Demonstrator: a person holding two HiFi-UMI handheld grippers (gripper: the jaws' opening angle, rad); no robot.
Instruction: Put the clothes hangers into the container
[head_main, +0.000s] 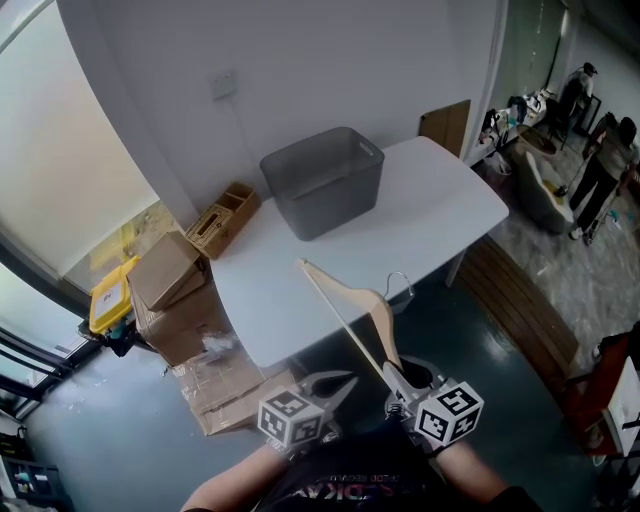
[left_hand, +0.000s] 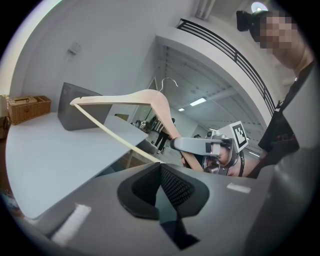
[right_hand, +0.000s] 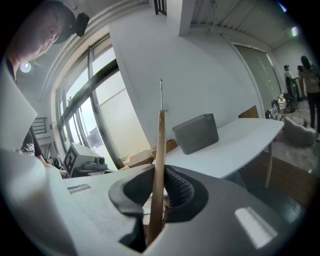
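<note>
Head view: you are holding the hanger (head_main: 345, 287) in the air over the near edge of the bench (head_main: 430, 200), well apart from the container (head_main: 335, 200), which is sitting at the far side by the wall. The container looks empty from here, so I judge the task is barely begun. The hanger's long end is pointing up and away from you, and its hook (head_main: 400, 283) is sticking out to the right.

Your right tongs (head_main: 397, 375) are pinching the hanger near one tip only. The right gripper view is showing the wood (right_hand: 159, 165) standing edge-on between the pads, with the container (right_hand: 196, 132) beyond it. Your left tongs (head_main: 335, 385) are pressed together on nothing and hovering just beside the right ones. The left gripper view is confirming that: no object is lying in the closed tips (left_hand: 160, 165), and the hanger (left_hand: 145, 95) is passing above them.

Watch the grip first. You are carrying a long piece by its end, so its weight could be twisting it in the pads, and it may swing or slip out. On the way in, the free tip or the hook could catch the container's rim and shove it back or tip it. Releasing too high may bounce the hanger out.
</note>
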